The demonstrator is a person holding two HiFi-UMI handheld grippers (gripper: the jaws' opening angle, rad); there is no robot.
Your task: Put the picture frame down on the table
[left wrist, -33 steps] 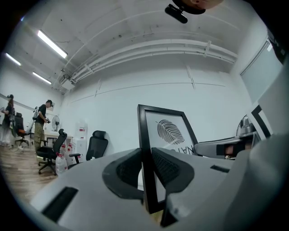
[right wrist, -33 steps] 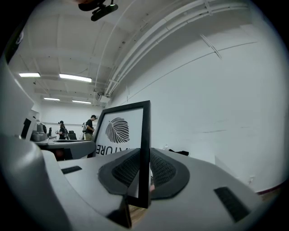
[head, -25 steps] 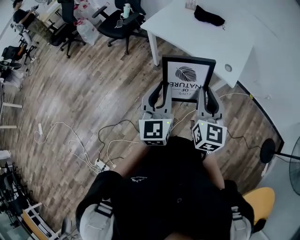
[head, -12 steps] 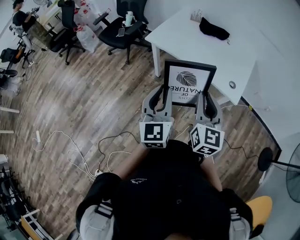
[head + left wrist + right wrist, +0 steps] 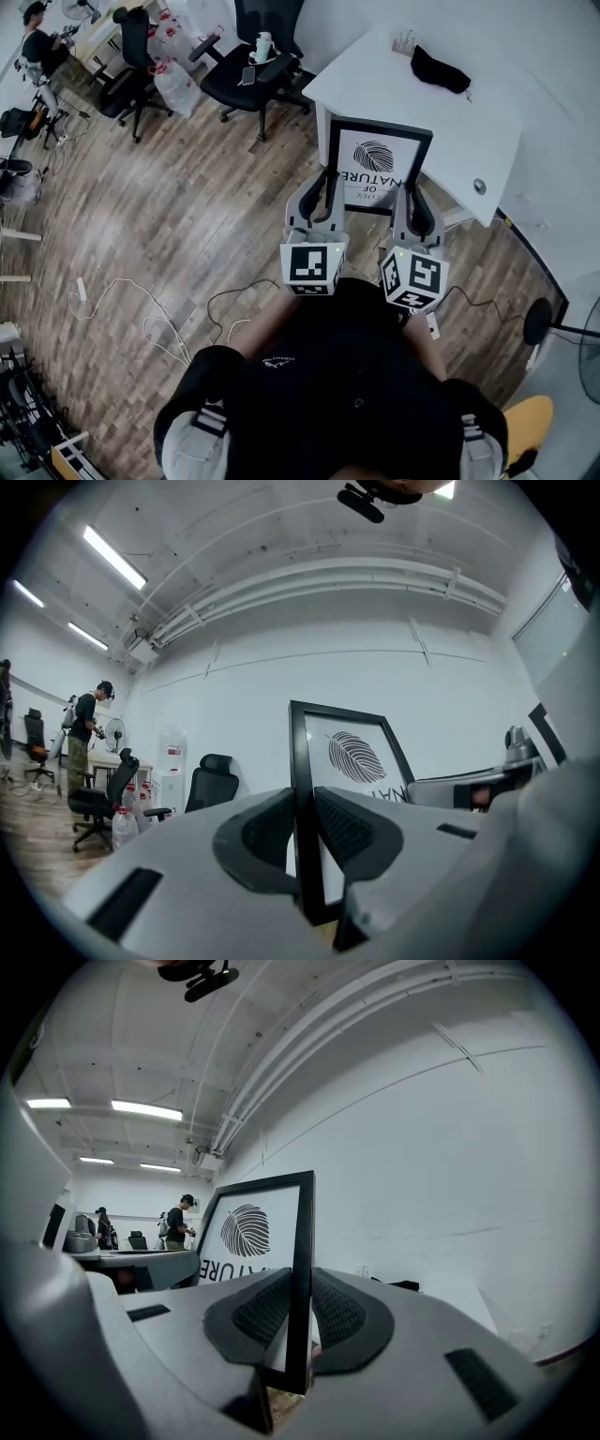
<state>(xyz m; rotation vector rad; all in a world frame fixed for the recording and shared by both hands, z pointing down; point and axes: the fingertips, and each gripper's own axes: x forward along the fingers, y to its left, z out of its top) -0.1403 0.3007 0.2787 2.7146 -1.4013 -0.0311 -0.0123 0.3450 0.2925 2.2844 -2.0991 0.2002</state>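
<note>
Head view first: one picture frame [image 5: 378, 167], two grippers, one white table [image 5: 427, 117]. The frame is up off the ground, hanging over the table's near edge. The left gripper [image 5: 321, 187] is clamped on the frame's left rail and the right gripper [image 5: 411, 192] on its right rail. One black cloth [image 5: 441, 70] lies on the table's far part, well clear of the frame. A black office chair [image 5: 251, 67] stands just left of the table, with a second chair [image 5: 131, 70] further left. Loose cables [image 5: 178, 323] trail over the wood floor, well away from the table.

Left gripper view: the jaws are squeezed onto the frame's [image 5: 342, 757] black rail, pads flat on both faces, and the left gripper [image 5: 302, 808] holds it upright. One chair [image 5: 211, 782] and one person [image 5: 84, 738] are off in the background.

Right gripper view: same story. The right gripper [image 5: 300, 1312] pinches the opposite rail of the frame [image 5: 255, 1227]. It's a thin black frame around a white print with a dark leaf and lettering beneath.
</note>
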